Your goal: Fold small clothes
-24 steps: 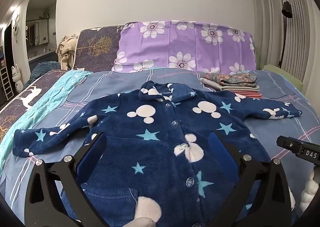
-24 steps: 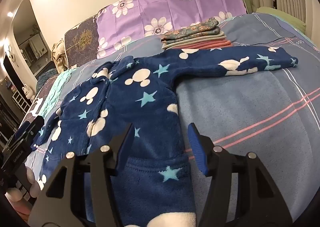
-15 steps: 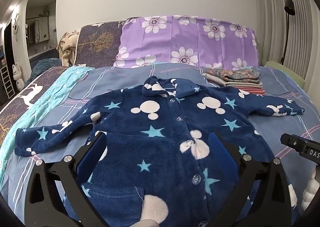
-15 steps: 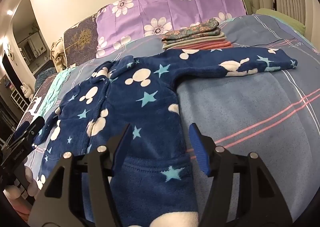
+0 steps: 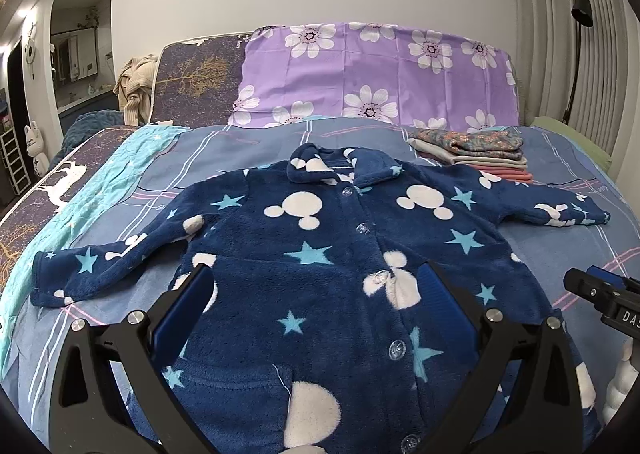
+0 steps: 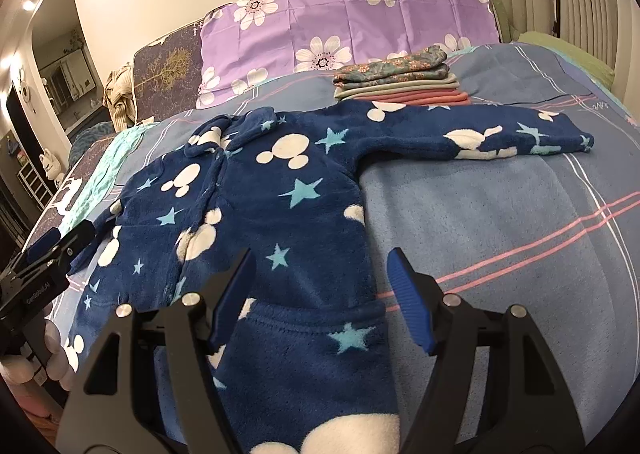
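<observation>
A navy fleece child's jacket with white mouse heads and blue stars lies flat, buttoned, front up, on the blue bed, both sleeves spread out. It also shows in the right wrist view. My left gripper is open and empty, hovering over the jacket's lower front. My right gripper is open and empty over the jacket's lower right side, near its pocket. The right sleeve stretches toward the bed's right side.
A stack of folded clothes sits behind the jacket near the purple flowered pillow; it also shows in the right wrist view. A teal blanket lies along the bed's left side. The blue striped bedcover spreads right of the jacket.
Both grippers have drawn back and risen slightly, so more of the jacket's lower part shows. The jacket has not moved. Both grippers stay open.
</observation>
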`<control>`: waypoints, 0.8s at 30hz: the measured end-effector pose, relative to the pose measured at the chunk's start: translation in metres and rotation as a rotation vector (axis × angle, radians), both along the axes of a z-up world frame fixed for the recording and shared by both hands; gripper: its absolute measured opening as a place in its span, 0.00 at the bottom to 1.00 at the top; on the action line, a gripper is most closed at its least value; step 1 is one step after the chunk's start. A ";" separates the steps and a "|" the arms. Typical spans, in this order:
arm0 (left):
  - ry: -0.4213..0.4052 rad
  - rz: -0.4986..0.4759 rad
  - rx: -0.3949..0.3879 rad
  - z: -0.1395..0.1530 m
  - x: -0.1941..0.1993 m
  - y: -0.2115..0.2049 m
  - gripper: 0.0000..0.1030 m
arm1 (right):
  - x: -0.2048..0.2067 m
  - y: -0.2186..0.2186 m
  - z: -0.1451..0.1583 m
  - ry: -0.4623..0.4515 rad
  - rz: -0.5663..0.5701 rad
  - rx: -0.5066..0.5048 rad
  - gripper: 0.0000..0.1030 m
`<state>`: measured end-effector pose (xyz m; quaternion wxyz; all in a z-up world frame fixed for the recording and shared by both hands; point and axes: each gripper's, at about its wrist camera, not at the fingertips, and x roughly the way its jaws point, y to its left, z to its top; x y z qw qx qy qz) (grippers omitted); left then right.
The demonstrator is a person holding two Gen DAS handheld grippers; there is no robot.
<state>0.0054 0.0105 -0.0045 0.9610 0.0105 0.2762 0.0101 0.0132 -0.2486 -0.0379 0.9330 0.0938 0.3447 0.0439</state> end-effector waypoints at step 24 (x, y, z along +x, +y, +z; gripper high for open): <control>0.087 -0.078 0.039 -0.020 0.007 -0.014 0.99 | 0.009 -0.014 -0.015 0.070 -0.079 -0.003 0.79</control>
